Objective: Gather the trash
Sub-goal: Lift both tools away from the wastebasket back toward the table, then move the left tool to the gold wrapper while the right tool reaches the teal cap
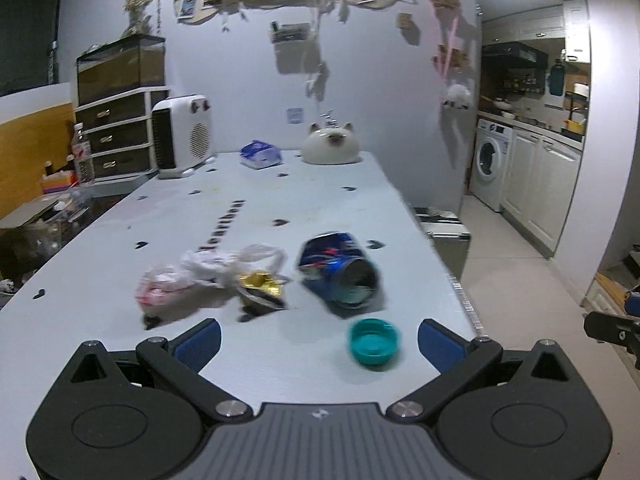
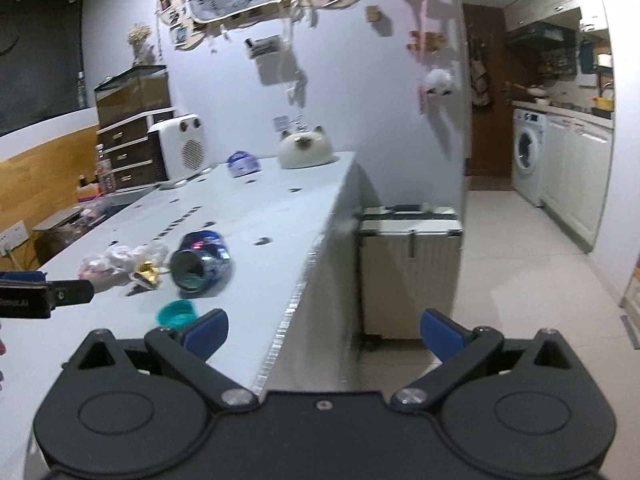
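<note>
The left claw point(image 1: 319, 338) hangs low over the near end of the counter point(image 1: 224, 216), its jaws spread wide and grasping nothing. The right claw point(image 2: 324, 330) is also released and empty; it points past the counter edge toward the floor and a metal case point(image 2: 410, 272).

The trash lies together on the counter: a teal bottle cap point(image 1: 374, 343) just in front of the left claw, a crushed blue can point(image 1: 340, 270) on its side behind it, a gold wrapper point(image 1: 261, 288) and a crumpled plastic bag point(image 1: 200, 274) touching each other to the left.

I judge the cap is the nearest target. It is low and smooth, so the fingers may push it instead of closing on it. The can lies near the counter edge, and a side touch could roll it off to the floor. No bin is visible in either view.
</note>
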